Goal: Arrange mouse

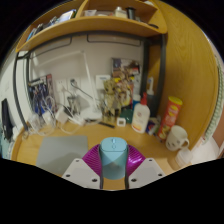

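- Mouse (113, 156), pale blue, stands between the two fingers of the gripper (113, 166), its rounded top rising above the fingertips.
- Left magenta pad (95, 160) lies against the mouse's left side and the right one against its right side, with no gap visible on either flank, so the gripper is clenched on the mouse.
- The mouse hangs over the near part of the wooden desk (90, 135), in front of the row of things at the desk's back.
- Far to the left, white cables (45, 100) hang against the wall above the desk.
- A flat grey mat (60, 150) lies on the desk just left of the left finger and a little beyond it.
- Beyond the fingers, roughly straight ahead, small figures (118, 98) stand at the back of the desk; their details are too small to tell.
- Right of them stands a white bottle with a red cap (141, 118); the print on its label cannot be read.
- Further right is an upright orange can (172, 114), whose writing is also too small to read.
- A white mug (178, 138) sits on the desk just in front of the can, to the right of the right finger.
- A wooden shelf (100, 30) runs above all of this.
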{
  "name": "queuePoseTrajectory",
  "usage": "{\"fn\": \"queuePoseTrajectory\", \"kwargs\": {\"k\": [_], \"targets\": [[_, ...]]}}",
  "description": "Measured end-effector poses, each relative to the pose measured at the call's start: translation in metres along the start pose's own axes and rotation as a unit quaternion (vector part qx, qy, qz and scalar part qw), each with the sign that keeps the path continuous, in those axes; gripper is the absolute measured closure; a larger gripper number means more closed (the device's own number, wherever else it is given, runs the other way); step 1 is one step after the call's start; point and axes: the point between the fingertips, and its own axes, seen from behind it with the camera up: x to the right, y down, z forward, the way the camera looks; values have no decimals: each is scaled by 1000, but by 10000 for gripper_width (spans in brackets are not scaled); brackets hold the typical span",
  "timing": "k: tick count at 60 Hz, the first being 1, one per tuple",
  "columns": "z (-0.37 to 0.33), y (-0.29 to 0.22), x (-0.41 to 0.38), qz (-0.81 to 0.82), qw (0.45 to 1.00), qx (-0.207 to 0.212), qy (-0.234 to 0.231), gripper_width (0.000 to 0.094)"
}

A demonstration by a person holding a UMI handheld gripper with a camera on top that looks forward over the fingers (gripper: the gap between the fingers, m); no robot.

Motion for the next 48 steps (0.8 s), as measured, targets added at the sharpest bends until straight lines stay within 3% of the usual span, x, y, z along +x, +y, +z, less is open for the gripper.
{"fn": "queuePoseTrajectory", "kwargs": {"k": [8,16,29,42,43,44,48], "targets": [[10,-66,-68,-13,999,30,-35,650],[36,-83,-148,-34,996,33,-74,651],[92,-18,-230,-52,993,-27,-106,653],[117,47,-247,-62,989,-81,-106,641],[117,51,-248,-62,989,-84,-107,538],[118,55,-247,-63,989,-87,-106,601],[119,71,-247,-68,987,-102,-107,589]]}}
